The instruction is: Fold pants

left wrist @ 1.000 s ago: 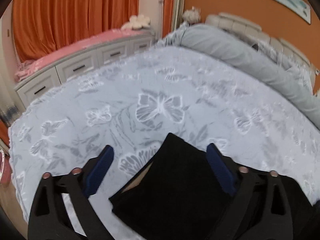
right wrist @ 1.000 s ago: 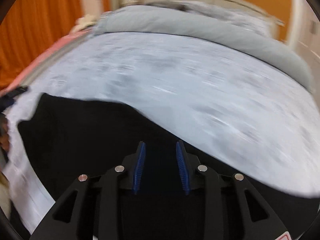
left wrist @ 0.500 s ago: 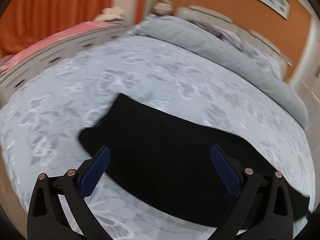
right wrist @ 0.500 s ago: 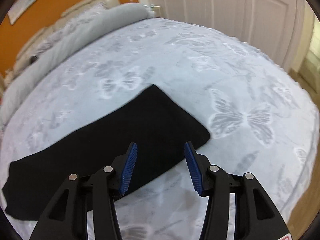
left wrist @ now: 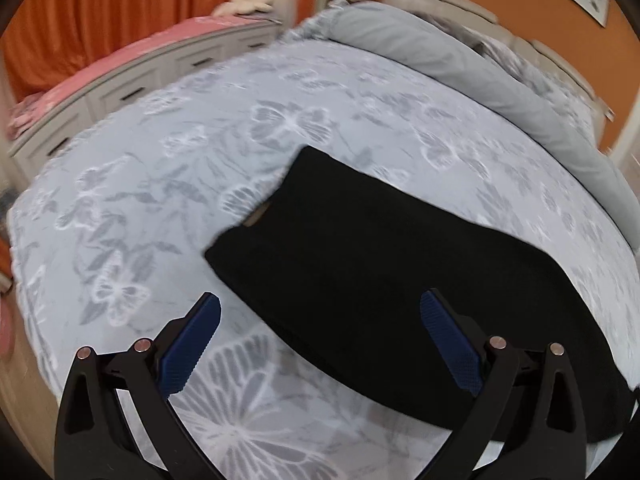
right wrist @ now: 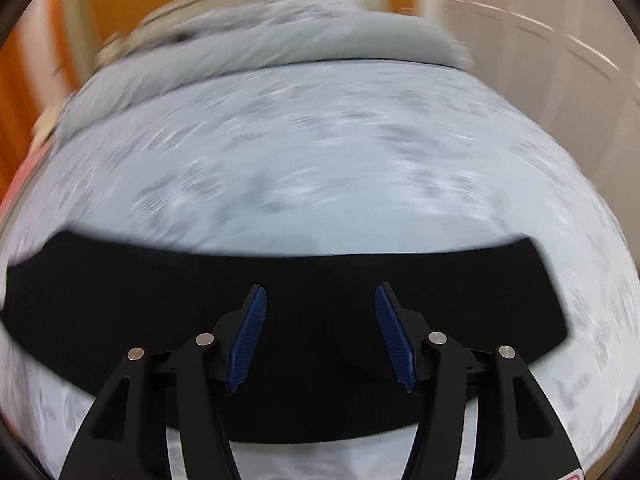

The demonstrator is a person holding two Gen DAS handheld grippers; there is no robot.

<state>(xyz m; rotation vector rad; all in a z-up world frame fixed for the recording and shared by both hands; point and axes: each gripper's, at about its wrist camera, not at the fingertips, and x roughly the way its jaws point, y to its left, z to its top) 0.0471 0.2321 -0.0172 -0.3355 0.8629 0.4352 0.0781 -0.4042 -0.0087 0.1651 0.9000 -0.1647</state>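
Item: black pants (left wrist: 400, 280); already doubled lengthwise into one long dark strip, as far as can be judged
Location: flat on the butterfly-print bedspread (left wrist: 200, 160); well short of the grey rolled duvet (left wrist: 440, 60) at the head of the bed
Long axis: in the right wrist view the strip (right wrist: 160, 308) runs side to side across the fingers; in the left wrist view it slants from upper left to lower right
Left gripper (left wrist: 324, 320): spread wide, holding nothing; above the near long edge, towards one short end; that end has a small tan patch (left wrist: 256, 216)
Right gripper (right wrist: 320, 320): parted, holding nothing; over the middle of the strip; view blurred
Nearer hand: left to the patch end; right roughly equal to either end
Judgement: next fold likely end to end; each gripper needs an end first
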